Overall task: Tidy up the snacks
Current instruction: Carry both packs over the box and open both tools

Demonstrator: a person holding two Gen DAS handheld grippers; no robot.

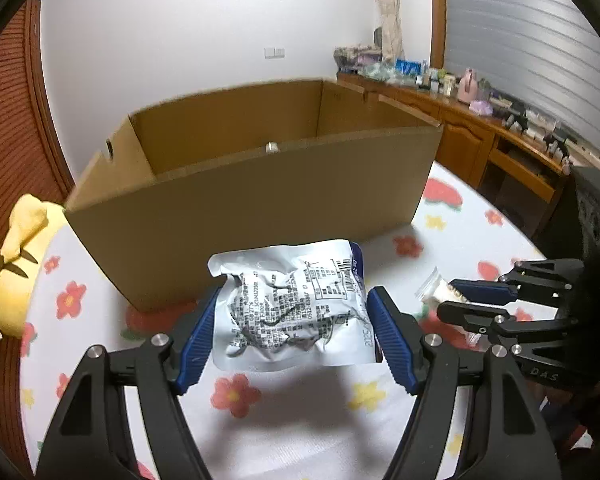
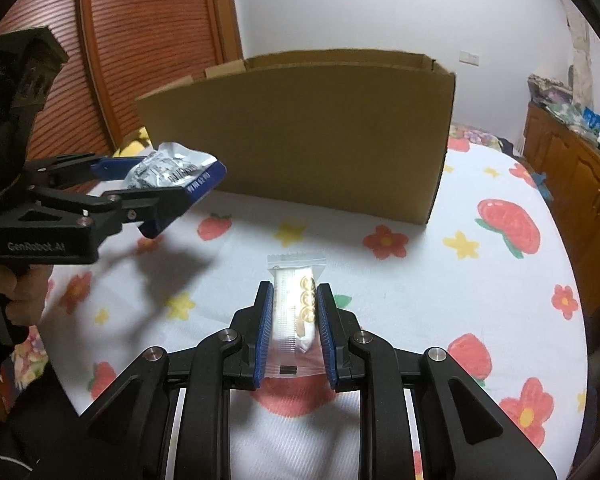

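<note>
While the left tongs [image 1: 290, 320] grip a silver pouch [image 1: 296, 304] at frame centre and the right tongs [image 2: 292, 320] clamp a clear wafer packet [image 2: 296, 308], both await lifting into the cardboard box [image 1: 260, 184] above.

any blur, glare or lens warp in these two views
Left wrist view: fisheye bends the cardboard box rim, its edges smear slightly, and the silver pouch casts a soft shadow on the tablecloth. Right wrist view: sharper, with mild glare on the clear snack pack.

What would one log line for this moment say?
left tool: holds silver pouch, lifted | right tool: grips clear packet | cardboard box: open
</note>
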